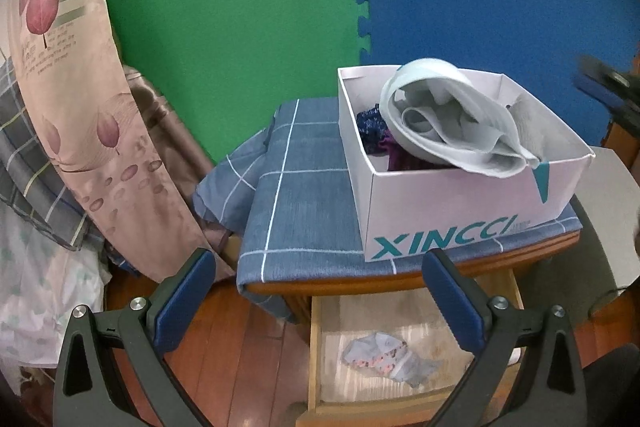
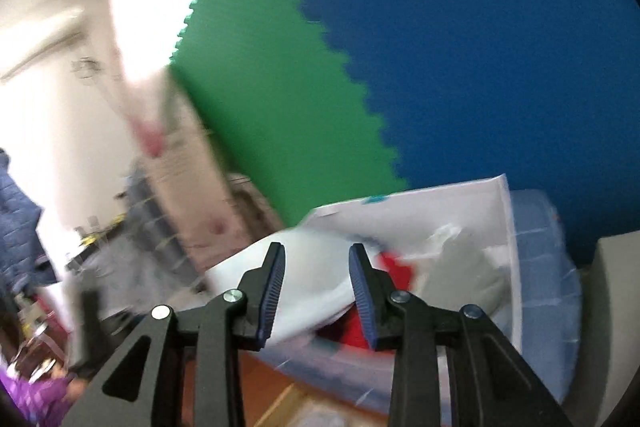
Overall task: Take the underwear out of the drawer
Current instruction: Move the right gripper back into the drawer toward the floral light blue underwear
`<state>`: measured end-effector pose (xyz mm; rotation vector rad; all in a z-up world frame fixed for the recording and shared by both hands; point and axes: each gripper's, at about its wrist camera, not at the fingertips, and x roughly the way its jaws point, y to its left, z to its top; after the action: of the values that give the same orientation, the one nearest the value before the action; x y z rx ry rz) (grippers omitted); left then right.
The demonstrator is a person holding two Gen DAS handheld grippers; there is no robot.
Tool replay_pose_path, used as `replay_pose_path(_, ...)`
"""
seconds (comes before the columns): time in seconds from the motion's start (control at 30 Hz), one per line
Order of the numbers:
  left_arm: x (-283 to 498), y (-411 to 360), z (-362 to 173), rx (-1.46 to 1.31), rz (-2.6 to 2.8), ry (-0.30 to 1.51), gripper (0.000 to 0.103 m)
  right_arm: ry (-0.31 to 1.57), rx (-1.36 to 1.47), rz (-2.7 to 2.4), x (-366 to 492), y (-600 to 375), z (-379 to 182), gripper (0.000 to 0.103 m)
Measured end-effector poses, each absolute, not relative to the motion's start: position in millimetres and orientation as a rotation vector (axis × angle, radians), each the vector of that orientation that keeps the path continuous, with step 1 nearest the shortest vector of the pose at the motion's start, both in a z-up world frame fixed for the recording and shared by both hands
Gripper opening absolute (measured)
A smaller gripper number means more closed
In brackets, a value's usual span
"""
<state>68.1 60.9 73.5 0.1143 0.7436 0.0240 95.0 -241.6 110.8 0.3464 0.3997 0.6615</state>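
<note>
A pulled-out pale wooden drawer (image 1: 400, 355) sits open beneath a wooden bedside cabinet draped in blue checked cloth (image 1: 304, 195). One crumpled pale-blue pair of underwear with pink dots (image 1: 390, 357) lies alone on its lined floor, at about six o'clock in the left wrist view. The left gripper (image 1: 320, 291), its blue-padded jaws spread wide and empty, hangs tilted down over the drawer front, seemingly lined up for that last pair.

At two o'clock on the cabinet top stands a white cardboard shoebox with teal lettering (image 1: 460, 203). It probably serves as the drop-off, since a grey-white garment (image 1: 448, 123) spills over darker blue and purple pieces inside it.

The right gripper (image 2: 316, 291) is seen through heavy motion blur. Its jaws stand narrowly apart, and pale fabric shows in the gap, but whether the pads touch it cannot be told. The box there is a smear with a red item inside, and the drawer is almost wholly cut off at the bottom edge. In the left view the gripper fingers hide the drawer's right side.
</note>
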Motion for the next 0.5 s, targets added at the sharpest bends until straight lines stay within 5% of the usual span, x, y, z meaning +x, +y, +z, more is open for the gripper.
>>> replay_pose_path(0.2,59.3,68.6,58.2,0.095,0.017,0.767,0.103,0.543,0.147,0.708,13.7,-209.2,47.1,0.034)
replay_pose_path(0.5,48.3,79.8,23.4,0.073,0.021,0.788,0.103,0.733,0.218,0.685,-5.9,-206.6,-23.0,0.034)
